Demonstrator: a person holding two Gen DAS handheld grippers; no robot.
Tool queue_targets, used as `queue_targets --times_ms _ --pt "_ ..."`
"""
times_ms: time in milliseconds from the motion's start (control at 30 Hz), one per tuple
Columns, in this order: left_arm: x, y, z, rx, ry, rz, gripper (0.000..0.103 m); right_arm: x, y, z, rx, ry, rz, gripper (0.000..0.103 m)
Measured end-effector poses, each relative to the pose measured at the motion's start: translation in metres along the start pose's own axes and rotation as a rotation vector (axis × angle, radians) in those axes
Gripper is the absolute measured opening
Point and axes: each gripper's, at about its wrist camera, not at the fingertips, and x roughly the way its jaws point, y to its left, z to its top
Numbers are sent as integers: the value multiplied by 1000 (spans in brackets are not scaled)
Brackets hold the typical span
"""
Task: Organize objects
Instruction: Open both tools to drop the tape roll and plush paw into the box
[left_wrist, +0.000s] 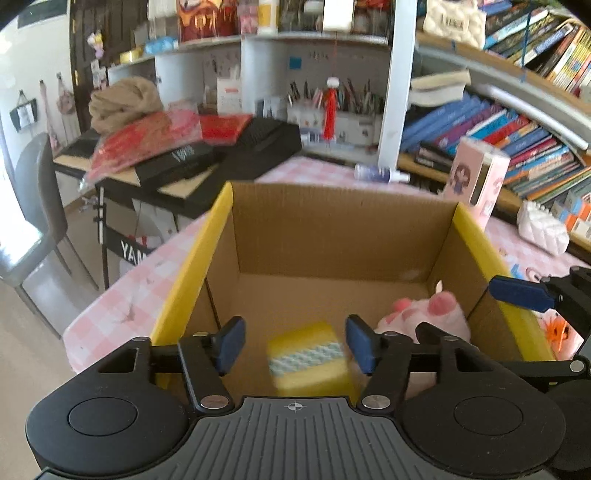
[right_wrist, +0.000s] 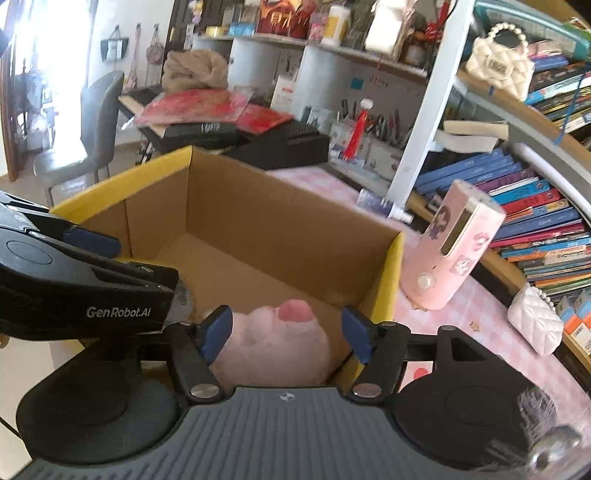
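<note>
Left gripper (left_wrist: 295, 345) spread over cardboard box (left_wrist: 332, 229), sponge (left_wrist: 308, 356) seen only here — right gripper (right_wrist: 286, 334) spread above plush paw (right_wrist: 273, 339)

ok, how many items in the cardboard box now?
2: yellow sponge block with blue wavy stripe at the near side, pink plush paw to its right. The near wall may hide more.

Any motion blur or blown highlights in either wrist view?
Left wrist: yellow sponge in the cardboard box smeared by motion blur, shelves bowed by fisheye. Right wrist: window glare blown out upper left, pink plush paw soft, books reasonably sharp.
</note>
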Motion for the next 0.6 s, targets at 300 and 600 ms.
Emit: queue_targets --times_ms 300,600 --pt "-49 1 -1 5 -118 -42 72 -48 0 -2 96 -85 -89 65" --pt "-99 21 -25 -5 -189 -21 86 -93 27 -11 204 -112 -162 74"
